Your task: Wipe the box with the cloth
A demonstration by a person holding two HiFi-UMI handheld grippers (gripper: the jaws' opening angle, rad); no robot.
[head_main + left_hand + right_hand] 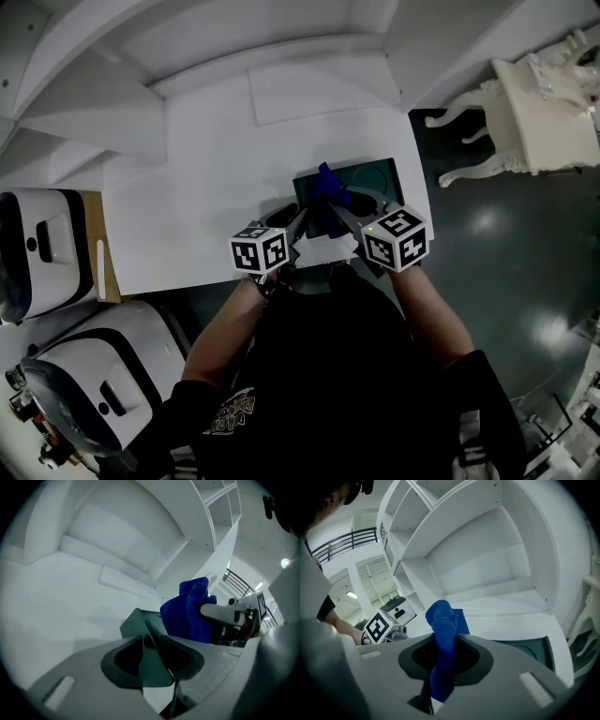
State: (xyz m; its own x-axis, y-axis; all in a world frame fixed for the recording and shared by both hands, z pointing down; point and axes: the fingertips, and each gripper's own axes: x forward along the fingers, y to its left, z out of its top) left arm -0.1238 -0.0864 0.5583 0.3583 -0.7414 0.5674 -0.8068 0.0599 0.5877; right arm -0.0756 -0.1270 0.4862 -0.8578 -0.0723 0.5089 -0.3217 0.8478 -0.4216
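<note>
Head view shows the dark green box at the near right corner of the white table. The left gripper has its jaws pressed on the thin wall of the box. The right gripper pinches the blue cloth, and the cloth stands up just over the box.

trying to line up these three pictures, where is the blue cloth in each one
Head view: blue cloth at centre, over the dark green box, just ahead of both marker cubes.
Left gripper view: cloth right of centre, held by the right gripper, beyond the box.
Right gripper view: cloth at centre, standing up between that gripper's jaws.
Shared landmark: the box, lower right in the right gripper view.
</note>
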